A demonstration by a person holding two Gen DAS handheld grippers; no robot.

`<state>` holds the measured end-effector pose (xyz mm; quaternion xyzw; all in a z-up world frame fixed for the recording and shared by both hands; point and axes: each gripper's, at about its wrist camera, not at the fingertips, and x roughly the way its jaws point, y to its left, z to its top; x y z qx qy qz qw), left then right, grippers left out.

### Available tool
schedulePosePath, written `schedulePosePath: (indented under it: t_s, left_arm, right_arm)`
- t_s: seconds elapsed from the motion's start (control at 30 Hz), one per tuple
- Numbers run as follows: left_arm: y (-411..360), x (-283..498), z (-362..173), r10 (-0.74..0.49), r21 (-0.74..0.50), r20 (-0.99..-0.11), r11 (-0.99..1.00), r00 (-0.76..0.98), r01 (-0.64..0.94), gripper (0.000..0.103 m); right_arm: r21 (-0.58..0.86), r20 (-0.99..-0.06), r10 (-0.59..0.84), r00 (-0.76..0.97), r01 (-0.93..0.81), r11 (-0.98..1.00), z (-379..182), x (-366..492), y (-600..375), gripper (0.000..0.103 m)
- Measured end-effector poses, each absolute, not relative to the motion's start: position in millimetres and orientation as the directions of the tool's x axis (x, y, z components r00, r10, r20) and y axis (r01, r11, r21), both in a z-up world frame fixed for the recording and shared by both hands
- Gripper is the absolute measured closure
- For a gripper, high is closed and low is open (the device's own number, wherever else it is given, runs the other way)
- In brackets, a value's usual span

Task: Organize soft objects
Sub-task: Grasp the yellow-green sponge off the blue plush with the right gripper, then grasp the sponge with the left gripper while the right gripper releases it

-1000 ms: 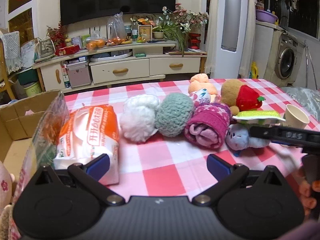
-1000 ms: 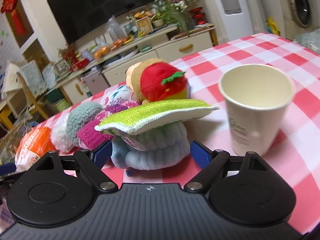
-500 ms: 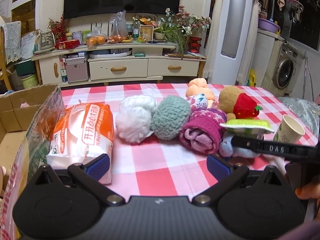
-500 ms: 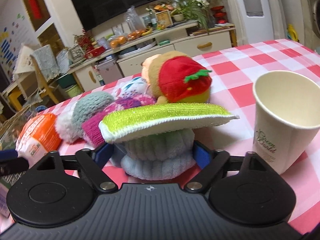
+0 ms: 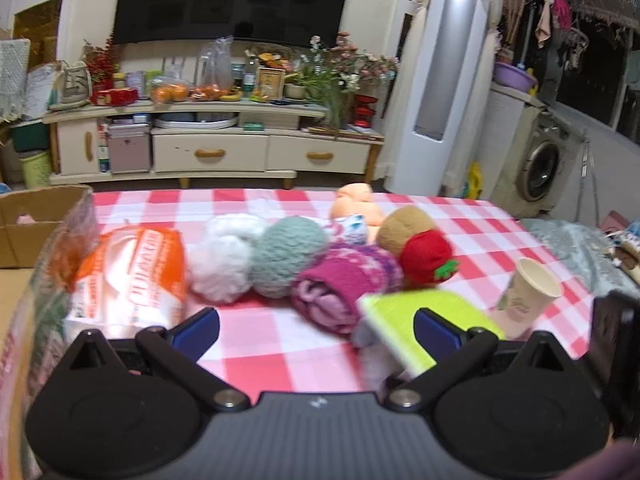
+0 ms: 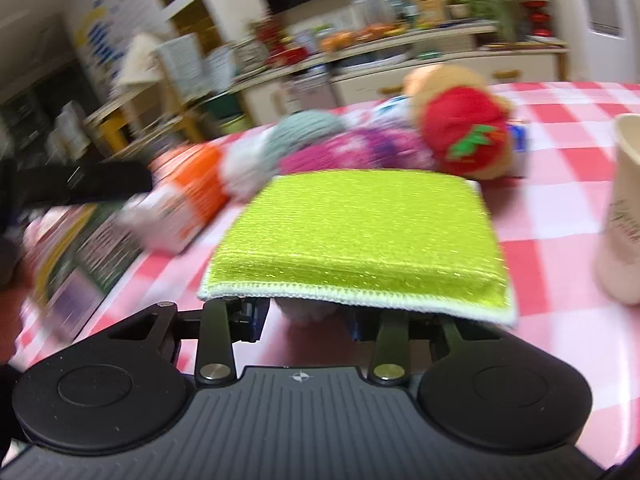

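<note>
Soft things sat in a row on the table (image 5: 280, 344): tissue pack (image 5: 132, 280) leftmost, then two yarn balls (image 5: 224, 264), rolled towel (image 5: 344, 288), plush toy (image 5: 416, 240); paper cup (image 5: 528, 296) farthest right.

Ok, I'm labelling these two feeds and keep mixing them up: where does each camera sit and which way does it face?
Left wrist: on the open left gripper, looking across the checked table at the soft things and the TV cabinet.
Right wrist: on the right gripper, shut on a pale plush toy under the green sponge; view blurred.
Shared: sponge, strawberry plush, paper cup.
</note>
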<state>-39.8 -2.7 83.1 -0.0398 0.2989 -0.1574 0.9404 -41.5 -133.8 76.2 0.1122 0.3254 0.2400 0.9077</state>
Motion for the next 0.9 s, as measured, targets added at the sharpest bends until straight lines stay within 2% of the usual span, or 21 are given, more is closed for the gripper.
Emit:
schedulePosePath:
  t_s: [0.17,0.4,0.43,0.47,0.5,0.57,0.73,0.9]
  left_arm:
    - [-12.4,-37.9,78.1,-0.379,-0.23,-0.567,0.925,0.732,0.302,0.001]
    - [-22.2,-31.4,68.3,-0.411,-0.242,-0.593,0.911,0.692,0.334,0.001]
    - [-22.9,-30.5,67.1,-0.421,-0.254,-0.597,0.907,0.683,0.337,0.001]
    - [-24.5,-28.8,65.0,-0.434,-0.276,-0.6,0.901,0.671,0.336,0.001]
    - [-26.0,-27.5,63.0,-0.444,-0.292,-0.604,0.896,0.662,0.334,0.001]
    - [-31.1,-23.6,57.4,-0.457,-0.314,-0.619,0.889,0.639,0.332,0.001]
    - [-43.5,-18.5,48.8,-0.503,-0.364,-0.619,0.864,0.603,0.347,0.001]
    - [-55.9,-17.5,49.4,-0.517,-0.369,-0.607,0.856,0.604,0.362,0.005]
  right_arm:
    - [0.319,-0.536,0.585,0.608,-0.496,0.808,76.0,-53.7,-119.8,0.059]
    - [0.307,-0.571,0.562,0.599,-0.479,0.823,70.2,-46.0,-118.8,0.057]
    - [0.317,-0.568,0.566,0.597,-0.476,0.82,69.8,-46.1,-119.8,0.053]
    - [0.326,-0.563,0.571,0.597,-0.474,0.818,69.9,-46.1,-119.9,0.043]
    - [0.328,-0.56,0.57,0.601,-0.471,0.819,69.6,-48.5,-121.3,0.038]
    - [0.317,-0.558,0.56,0.612,-0.466,0.826,72.6,-48.3,-118.9,0.019]
    - [0.294,-0.56,0.549,0.621,-0.47,0.832,72.8,-49.3,-113.5,0.009]
    - [0.273,-0.563,0.536,0.63,-0.47,0.839,72.0,-63.4,-112.9,0.005]
